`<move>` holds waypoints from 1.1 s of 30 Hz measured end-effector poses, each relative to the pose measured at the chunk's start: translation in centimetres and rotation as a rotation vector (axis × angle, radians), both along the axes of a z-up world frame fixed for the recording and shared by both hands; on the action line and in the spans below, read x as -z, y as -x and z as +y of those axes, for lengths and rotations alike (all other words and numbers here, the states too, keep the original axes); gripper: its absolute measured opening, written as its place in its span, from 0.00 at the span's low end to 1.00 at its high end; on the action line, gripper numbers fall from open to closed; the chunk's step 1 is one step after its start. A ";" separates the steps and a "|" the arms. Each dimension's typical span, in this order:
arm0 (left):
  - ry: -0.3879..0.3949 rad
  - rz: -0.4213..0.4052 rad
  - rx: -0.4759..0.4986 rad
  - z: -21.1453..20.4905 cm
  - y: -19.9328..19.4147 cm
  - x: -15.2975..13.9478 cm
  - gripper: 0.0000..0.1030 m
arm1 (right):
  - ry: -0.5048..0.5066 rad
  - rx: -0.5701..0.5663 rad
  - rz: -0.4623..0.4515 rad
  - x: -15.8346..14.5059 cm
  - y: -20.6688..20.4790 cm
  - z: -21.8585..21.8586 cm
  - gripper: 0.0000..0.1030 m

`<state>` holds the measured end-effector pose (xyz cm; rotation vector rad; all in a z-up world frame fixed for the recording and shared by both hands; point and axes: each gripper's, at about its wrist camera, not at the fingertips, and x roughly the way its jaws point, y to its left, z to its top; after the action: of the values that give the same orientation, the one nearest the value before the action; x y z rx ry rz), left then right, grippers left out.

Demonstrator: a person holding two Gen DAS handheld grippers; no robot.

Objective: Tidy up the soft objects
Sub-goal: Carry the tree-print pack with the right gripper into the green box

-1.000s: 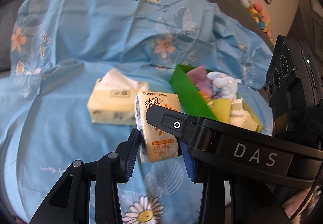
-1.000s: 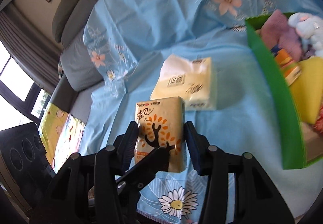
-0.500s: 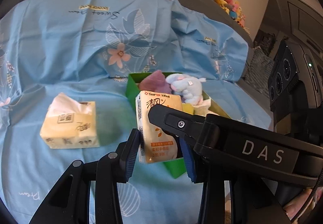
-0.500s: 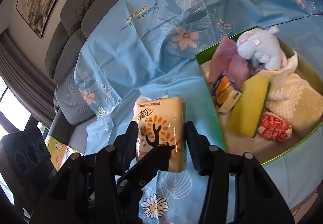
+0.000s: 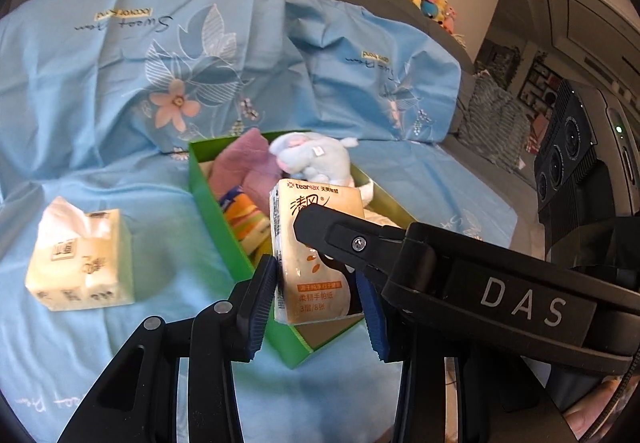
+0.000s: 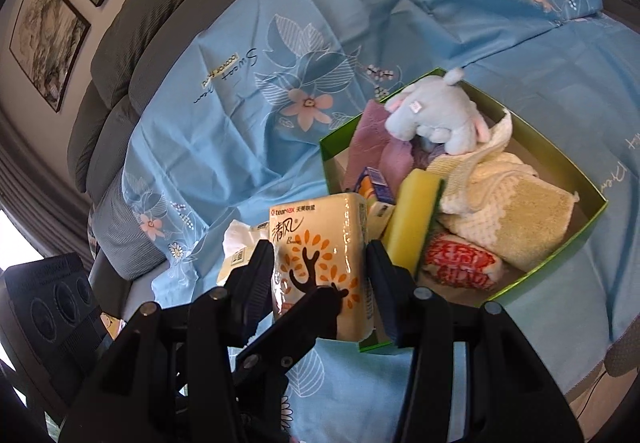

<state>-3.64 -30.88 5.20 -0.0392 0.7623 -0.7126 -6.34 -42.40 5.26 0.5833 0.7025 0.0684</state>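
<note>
The tissue pack (image 6: 320, 263), an orange-and-cream pocket pack, hangs above the near-left corner of the green box (image 6: 560, 239), which sits on the blue floral sheet (image 6: 256, 83). Both tongs seem closed on it: the right tongs (image 6: 320, 279) pinch its two narrow sides, and in the left wrist view the left tongs (image 5: 316, 283) flank those same sides, though contact on their right pad is hard to confirm. The pack stands upright, long axis vertical, printed top edge up, front face toward the right camera. To set it down well, I would carry it farther over the box toward the free floor near the yellow sponge (image 6: 412, 219), lower it until it rests, then open, so it doesn't catch the near wall. A second tissue pack (image 5: 80, 259) lies left of the box on the sheet.
</note>
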 end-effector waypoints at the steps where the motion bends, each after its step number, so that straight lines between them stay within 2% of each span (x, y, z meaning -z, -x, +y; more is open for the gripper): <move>1: 0.004 0.012 0.009 -0.3 -0.2 0.2 0.40 | 0.007 0.009 -0.001 0.0 0.0 -0.3 0.47; 14: 0.028 0.113 0.069 -3.2 -1.6 2.8 0.40 | 0.034 0.105 0.074 1.7 -0.6 -3.1 0.47; 17: 0.011 0.116 0.076 -4.0 -1.7 3.3 0.40 | 0.072 0.128 0.109 2.1 -0.9 -3.3 0.47; 27: 0.002 0.172 0.073 -4.4 -2.8 4.8 0.40 | 0.059 0.149 0.158 3.6 -1.7 -4.2 0.47; 33: -0.013 0.159 0.071 -4.5 -2.7 4.9 0.40 | 0.047 0.150 0.174 4.0 -1.9 -4.3 0.47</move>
<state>-0.90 -35.36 0.29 -0.0577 0.9246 -0.7784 -4.40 -46.68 1.26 0.6004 0.8242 -0.1397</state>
